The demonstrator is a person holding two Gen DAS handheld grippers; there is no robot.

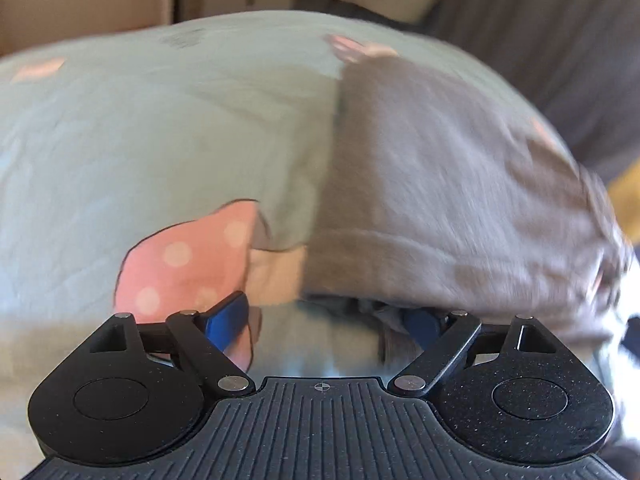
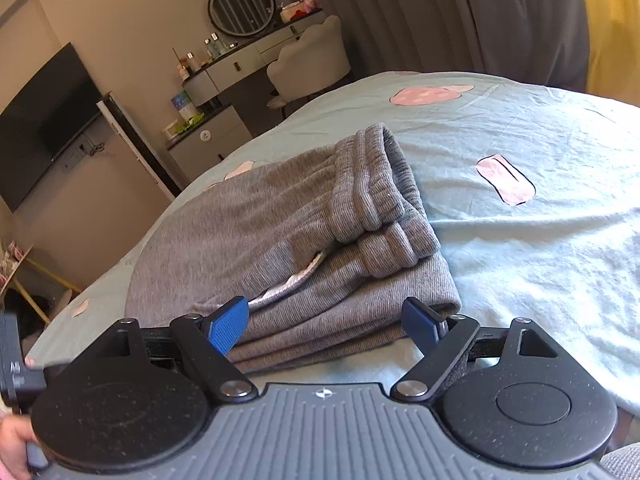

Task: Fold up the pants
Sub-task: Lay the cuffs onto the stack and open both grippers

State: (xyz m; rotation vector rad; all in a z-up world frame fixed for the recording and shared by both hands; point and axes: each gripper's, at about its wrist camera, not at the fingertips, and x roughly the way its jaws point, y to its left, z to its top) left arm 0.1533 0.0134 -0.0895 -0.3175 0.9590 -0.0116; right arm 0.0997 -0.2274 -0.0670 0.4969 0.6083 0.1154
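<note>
Presently, the grey pants (image 2: 288, 232) lie folded in a stacked bundle on the bed (image 2: 520, 264), waistband uppermost, on a pale green sheet with pink motifs. Right gripper (image 2: 326, 320): jaws spread apart, straddling the bundle's near edge. Left gripper (image 1: 326, 320): jaws spread, at the pants' hem (image 1: 440, 184); that view is blurred.

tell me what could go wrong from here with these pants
1. The right gripper is open with its fingers either side of the folded grey pants; closing now might catch only some layers, so the stack could fan open.
2. The ribbed waistband sits loosely on top and may slide off if lifted.
3. The left wrist view is blurred, so the open left gripper seems to be moving fast and could drag the sheet.
</note>
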